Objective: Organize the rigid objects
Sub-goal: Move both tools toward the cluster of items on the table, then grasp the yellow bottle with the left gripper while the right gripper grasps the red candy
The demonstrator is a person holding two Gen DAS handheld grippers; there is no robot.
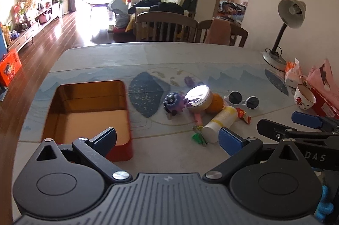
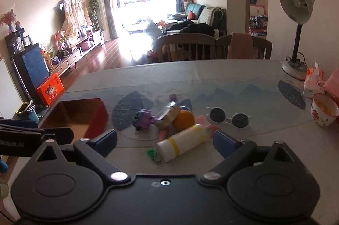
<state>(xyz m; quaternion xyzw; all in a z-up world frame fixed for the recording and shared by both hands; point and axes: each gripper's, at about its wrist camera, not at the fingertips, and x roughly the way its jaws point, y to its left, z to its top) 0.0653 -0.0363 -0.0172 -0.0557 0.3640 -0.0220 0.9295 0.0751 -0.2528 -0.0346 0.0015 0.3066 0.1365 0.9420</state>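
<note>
- Sunlit living room is seen beyond a table (image 1: 89, 60) spread with a blue-patterned cloth; a lamp (image 1: 291, 13) stands at upper right of the left wrist view.
- An open tin (image 1: 84, 110), nothing in it, is shown at lower left of that view.
- Loose items are piled at frame centre: a white bottle (image 2: 182, 143) lying on its side, a round jar (image 1: 198, 99), an orange (image 1: 217, 103), a purple toy (image 1: 174, 103), with sunglasses (image 1: 243, 99) just beside them at right.
- The left gripper (image 1: 167, 139) is held with jaws wide apart, nothing between them, near the tin's front wall.
- The right gripper (image 2: 165, 140) is likewise spread and empty, the bottle framed just ahead of it.
- The step in hand is judged an approach to a first pick; next, the jaws would need closing across the bottle, then a carry to the tin.
</note>
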